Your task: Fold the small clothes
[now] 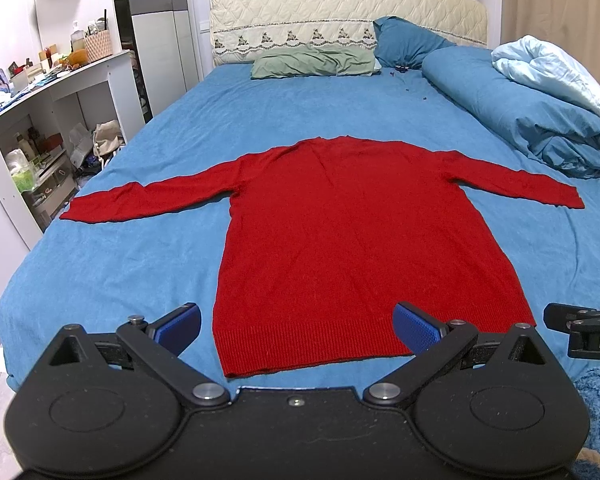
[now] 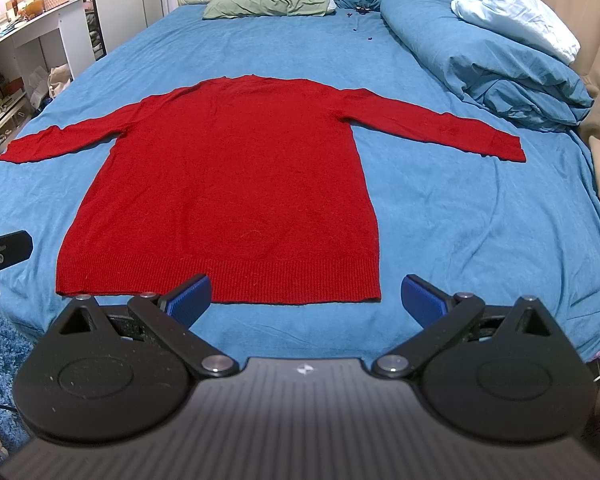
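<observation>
My worry is pinching the blue sheet (image 2: 440, 208) along with the knit, or lifting only the top layer of the hem so the fold drags crooked — both my left gripper (image 1: 296, 326) and right gripper (image 2: 305, 294) hang spread wide, holding nothing. The red sweater (image 1: 352, 240) lies flat and smooth, 2 sleeves outstretched, hem at the bed's near edge, neck toward the headboard (image 1: 340, 12).

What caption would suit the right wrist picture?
Red sweater spread flat on a blue bed, right gripper open near its hem.
</observation>
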